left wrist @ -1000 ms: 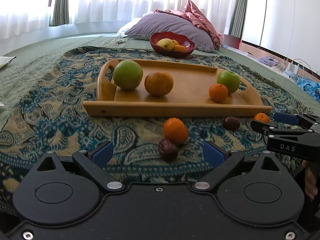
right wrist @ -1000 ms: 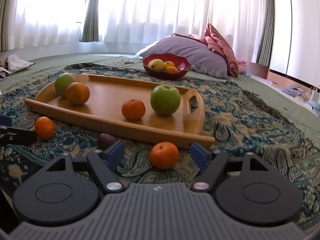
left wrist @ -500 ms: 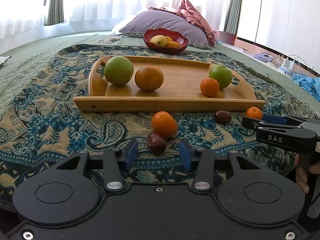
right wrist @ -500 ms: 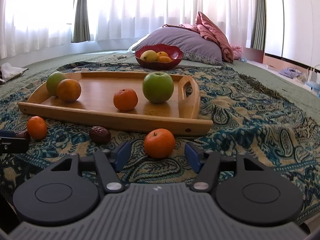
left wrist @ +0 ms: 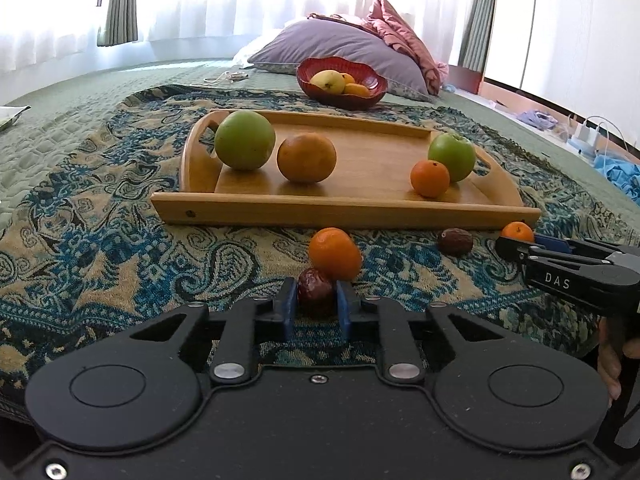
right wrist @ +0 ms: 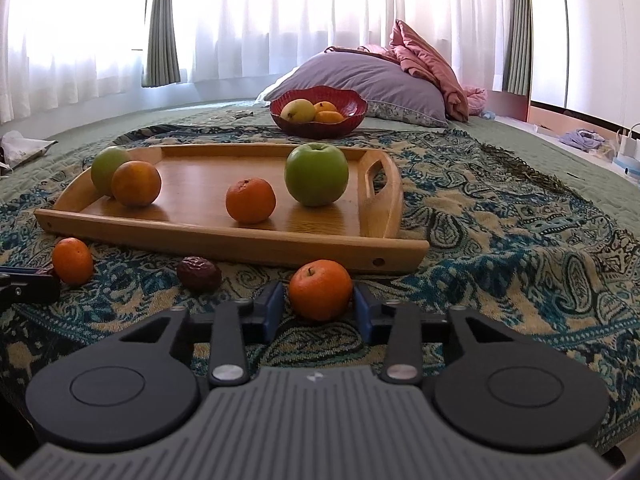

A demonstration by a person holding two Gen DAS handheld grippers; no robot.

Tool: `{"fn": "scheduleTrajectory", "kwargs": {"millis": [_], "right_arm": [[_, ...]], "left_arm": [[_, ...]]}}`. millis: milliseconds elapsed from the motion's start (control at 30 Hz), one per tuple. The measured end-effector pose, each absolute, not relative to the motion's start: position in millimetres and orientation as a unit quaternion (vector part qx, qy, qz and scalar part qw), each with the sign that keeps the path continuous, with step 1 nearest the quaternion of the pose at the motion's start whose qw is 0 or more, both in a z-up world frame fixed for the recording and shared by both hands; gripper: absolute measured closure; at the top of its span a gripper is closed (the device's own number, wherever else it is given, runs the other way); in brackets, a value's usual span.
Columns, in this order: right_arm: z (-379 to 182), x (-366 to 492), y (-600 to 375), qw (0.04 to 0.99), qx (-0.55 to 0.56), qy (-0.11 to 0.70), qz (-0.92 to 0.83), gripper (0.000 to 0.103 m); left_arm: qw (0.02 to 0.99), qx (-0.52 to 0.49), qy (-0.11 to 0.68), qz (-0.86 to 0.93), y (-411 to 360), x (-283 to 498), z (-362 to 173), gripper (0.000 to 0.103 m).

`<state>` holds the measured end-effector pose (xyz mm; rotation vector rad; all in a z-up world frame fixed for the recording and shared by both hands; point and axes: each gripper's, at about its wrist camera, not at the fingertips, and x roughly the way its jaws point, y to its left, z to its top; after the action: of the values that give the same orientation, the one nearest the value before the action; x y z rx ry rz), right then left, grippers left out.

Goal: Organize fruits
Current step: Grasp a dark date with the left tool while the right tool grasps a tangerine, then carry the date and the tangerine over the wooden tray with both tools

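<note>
Covering the middle of a green quilted bedspread point(right wrist: 540, 140), a blue-and-tan paisley throw point(right wrist: 500, 216) is seen with a wooden handled tray point(right wrist: 240, 240) laid on it, and white sheer curtains point(right wrist: 280, 20) with green drapes close off the bright window behind. A grey-purple pillow point(right wrist: 360, 76) with a pink cloth bunched on it is set at the far end, and just before it a red bowl point(right wrist: 348, 110) is filled with a yellow fruit and small oranges. Four fruits are carried on the tray: a green apple point(right wrist: 316, 174) beside the handle, a tangerine point(right wrist: 251, 200) just next to it, and at the other end an orange point(right wrist: 136, 183) touching a second green fruit point(right wrist: 106, 166). On the throw, just before the tray's near rail, a loose date point(right wrist: 199, 273) and a small mandarin point(right wrist: 72, 261) are found. The left gripper point(left wrist: 316, 304) is seen clamped on a dark red date point(left wrist: 316, 292), its blue pads pressed to both sides, the fruit still resting on the throw against the mandarin. The jaws of the right gripper point(right wrist: 319, 306) have just been closing around an orange mandarin point(right wrist: 320, 290); the pads are brought to its sides, one touching, the other with perhaps a sliver of gap, and the fruit sits on the throw.
</note>
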<state>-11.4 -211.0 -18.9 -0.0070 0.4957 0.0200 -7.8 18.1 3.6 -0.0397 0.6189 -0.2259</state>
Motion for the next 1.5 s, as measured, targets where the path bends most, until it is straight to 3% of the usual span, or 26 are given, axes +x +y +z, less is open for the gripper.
{"fn": "scheduleTrajectory", "kwargs": {"millis": [133, 867, 1500], "right_arm": [[-17.6, -10.5, -209.1, 0.97, -0.009, 0.244, 0.009, 0.065], [10.4, -8.7, -203.2, 0.978, -0.019, 0.207, 0.009, 0.066], [59.8, 62.4, -195.3, 0.974, 0.002, 0.224, 0.027, 0.066]], "left_arm": [[0.947, -0.021, 0.301, -0.107, 18.9, -6.8, 5.1, 0.084], [0.962, -0.017, 0.253, -0.099, 27.4, 7.3, 39.8, 0.084], [0.958, -0.032, 0.252, -0.135, 22.5, 107.0, 103.4, 0.084]]}}
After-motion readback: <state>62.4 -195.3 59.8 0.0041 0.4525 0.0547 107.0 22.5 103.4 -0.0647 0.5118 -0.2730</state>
